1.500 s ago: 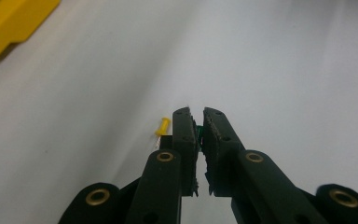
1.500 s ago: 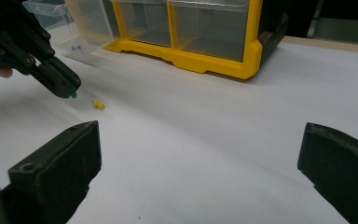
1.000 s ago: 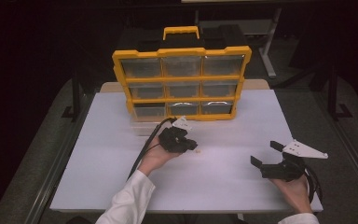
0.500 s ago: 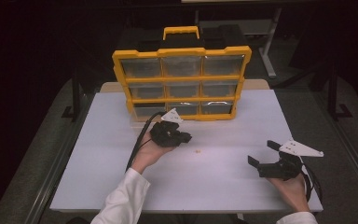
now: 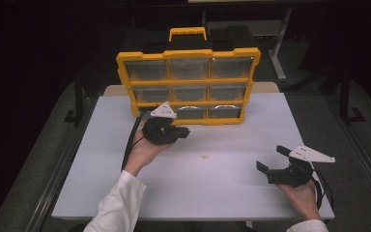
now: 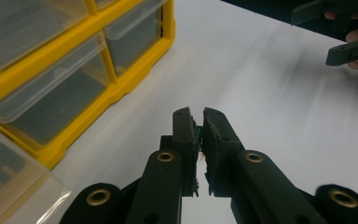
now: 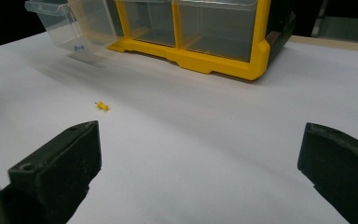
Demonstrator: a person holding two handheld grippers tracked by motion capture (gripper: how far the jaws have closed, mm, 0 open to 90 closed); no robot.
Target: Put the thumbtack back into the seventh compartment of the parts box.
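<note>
White tabletop (image 5: 125, 188): my left gripper (image 5: 182, 131) had moved toward 12 o'clock, near yellow drawer organizer (image 5: 188, 85), jaws pinching small green item; my right gripper (image 5: 273, 160) gaped empty; yellow pushpin (image 5: 204, 156) unclaimed.

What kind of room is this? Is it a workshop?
Probably a workshop or lab bench. A yellow parts organizer with clear little drawers stands on a plain white table, a tiny yellow pushpin lies on it, and the room around is dark.
</note>
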